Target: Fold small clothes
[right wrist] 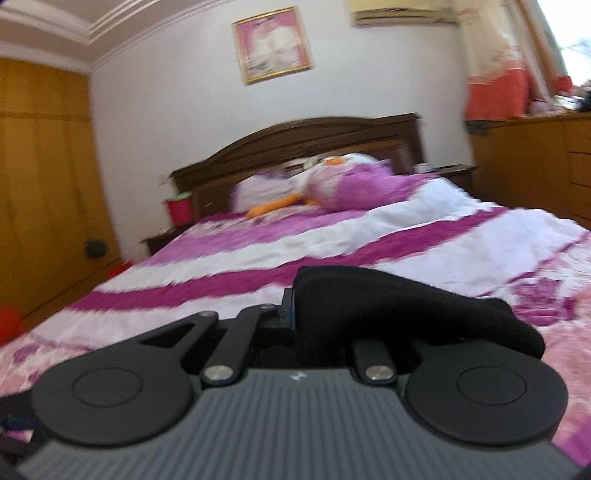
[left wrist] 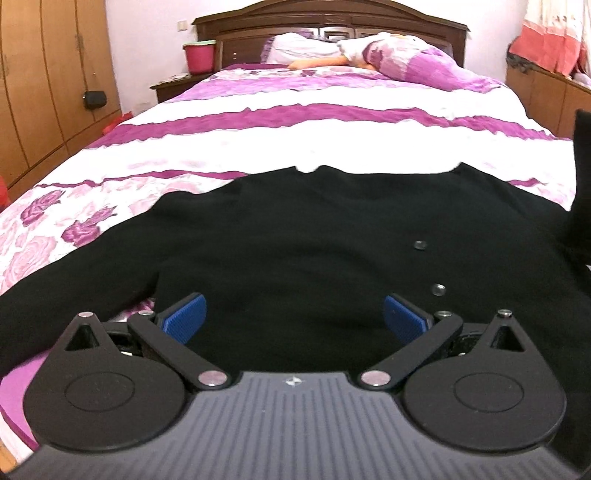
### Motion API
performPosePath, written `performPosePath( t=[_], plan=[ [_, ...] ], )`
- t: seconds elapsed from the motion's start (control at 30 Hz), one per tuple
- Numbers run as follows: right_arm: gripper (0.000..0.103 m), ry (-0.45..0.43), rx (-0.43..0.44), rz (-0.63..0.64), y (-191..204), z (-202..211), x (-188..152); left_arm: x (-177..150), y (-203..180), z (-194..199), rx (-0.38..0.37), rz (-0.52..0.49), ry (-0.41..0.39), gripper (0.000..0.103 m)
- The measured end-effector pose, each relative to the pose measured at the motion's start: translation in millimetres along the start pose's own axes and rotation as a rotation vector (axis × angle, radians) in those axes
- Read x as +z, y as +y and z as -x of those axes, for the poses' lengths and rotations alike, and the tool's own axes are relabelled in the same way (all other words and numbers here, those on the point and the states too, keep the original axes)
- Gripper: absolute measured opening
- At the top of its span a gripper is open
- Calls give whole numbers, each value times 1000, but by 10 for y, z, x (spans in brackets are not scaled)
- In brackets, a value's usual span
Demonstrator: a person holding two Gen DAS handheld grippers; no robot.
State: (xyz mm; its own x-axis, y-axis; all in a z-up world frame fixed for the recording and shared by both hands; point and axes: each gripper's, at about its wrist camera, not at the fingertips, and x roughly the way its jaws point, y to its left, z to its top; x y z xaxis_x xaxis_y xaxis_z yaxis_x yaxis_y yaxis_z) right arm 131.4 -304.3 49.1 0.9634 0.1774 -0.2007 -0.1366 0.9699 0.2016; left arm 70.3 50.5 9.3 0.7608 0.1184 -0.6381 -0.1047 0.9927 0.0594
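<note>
The black cardigan [left wrist: 295,240] lies spread flat on the bed [left wrist: 332,147], front side up by the look of the small buttons [left wrist: 438,289] running down its right half. In my left camera it fills the lower middle of the view. One sleeve trails off toward eight o'clock, and the collar edge sits up at twelve o'clock against the white and purple bedspread.

The body of the garment shows no fold yet, so I judge the job to be barely started. The one thing under way is the sleeve [right wrist: 406,306] on my right side. My right gripper [right wrist: 295,310] is clamped on that black cloth, which bunches over the fingers and droops away toward four o'clock. In my left camera the same sleeve rises as a dark strip at the three o'clock edge, lifted off the bedspread.

My left gripper [left wrist: 293,319] has its jaws wide apart, blue pads [left wrist: 186,314] showing, with the cardigan's lower body beneath them. It grips nothing, and I cannot tell whether the pads touch the cloth.

What remains, as I read it: bring the lifted sleeve across the chest, do the same with the other sleeve, then fold the body into a compact shape.

Farther out, a purple pillow [left wrist: 406,62] and a plush toy [right wrist: 332,177] rest near the wooden headboard [left wrist: 332,18] at twelve o'clock. A red bin [left wrist: 199,55] stands at eleven o'clock beside a wardrobe [left wrist: 48,74].
</note>
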Motion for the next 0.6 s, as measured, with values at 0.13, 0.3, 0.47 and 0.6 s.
performPosePath(
  t=[0.13,0.3,0.47,0.6],
  plan=[
    [11,86,50,61,325,-264,-209,34,69,-111,21,3,1,103],
    [11,229,85,115,630,-649,-585,66,103,-358,38,-5,7,103],
    [14,360,102,142,780,-860,-941,-47,164,-611,80,-7,51,103],
    [18,390,91,161,850,-821,-1088,-130,223,-706,59,13,52,103]
  ],
)
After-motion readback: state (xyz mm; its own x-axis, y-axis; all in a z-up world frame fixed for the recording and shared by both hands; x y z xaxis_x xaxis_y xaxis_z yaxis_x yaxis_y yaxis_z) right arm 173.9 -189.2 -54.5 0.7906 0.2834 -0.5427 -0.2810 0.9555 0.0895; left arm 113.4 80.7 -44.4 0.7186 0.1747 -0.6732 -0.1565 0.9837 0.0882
